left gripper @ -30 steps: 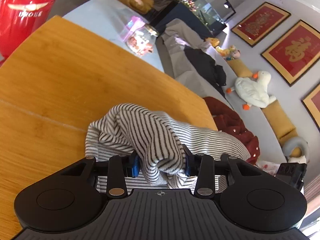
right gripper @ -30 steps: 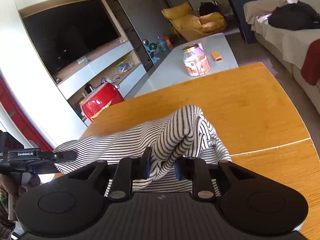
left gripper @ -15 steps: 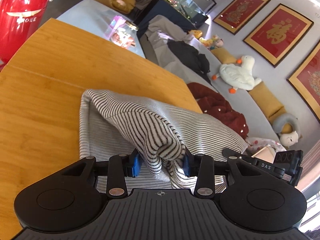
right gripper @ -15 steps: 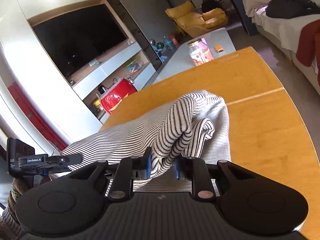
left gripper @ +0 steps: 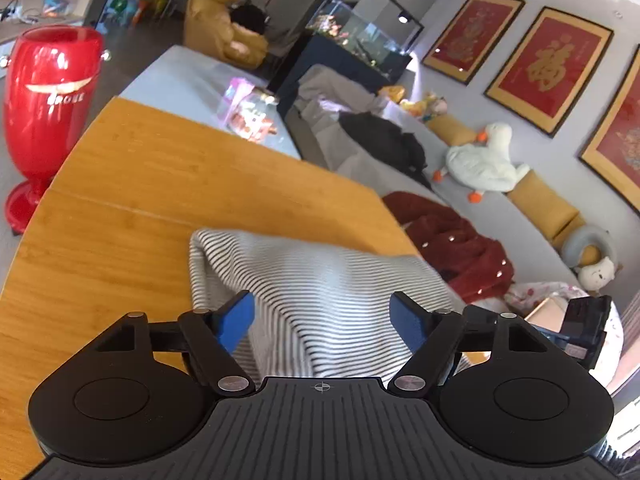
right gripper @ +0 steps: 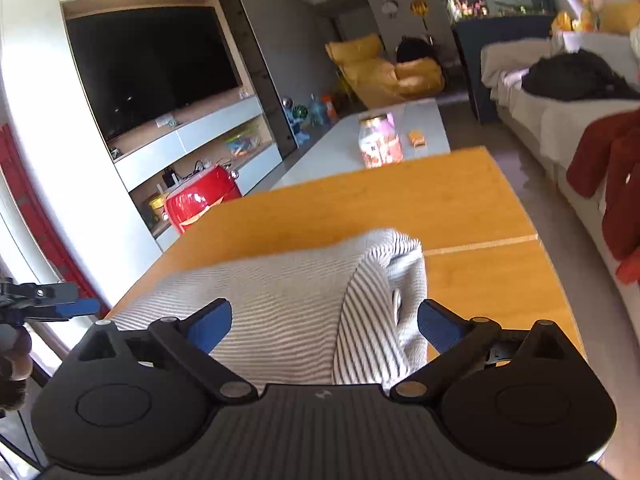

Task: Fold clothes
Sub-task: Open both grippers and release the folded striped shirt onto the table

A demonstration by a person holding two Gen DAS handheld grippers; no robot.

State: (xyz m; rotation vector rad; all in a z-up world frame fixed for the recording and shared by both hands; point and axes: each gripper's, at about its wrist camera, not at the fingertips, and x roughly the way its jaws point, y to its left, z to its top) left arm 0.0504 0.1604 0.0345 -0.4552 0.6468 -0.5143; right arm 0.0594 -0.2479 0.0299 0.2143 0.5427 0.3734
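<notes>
Both claws agape over striped garment (left gripper: 320, 300)

Bare desk (left gripper: 120, 200) lies wide beyond and left of the striped shirt (left gripper: 320, 280). A jar (right gripper: 380, 146) stands past the far edge, a red vase (left gripper: 44, 100) off the left side.

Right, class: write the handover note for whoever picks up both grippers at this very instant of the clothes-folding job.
Left gripper: open, holding nothing, poised over the striped garment.
Right gripper: open too, empty, over the same garment's other end.
Garment: lying on the wooden table, doubled over with a rounded fold at its far edge; both grips just released.
Done: one fold laid down.
Left: probably another fold and some smoothing; the near edge is hidden behind the grippers, so check it first.
</notes>
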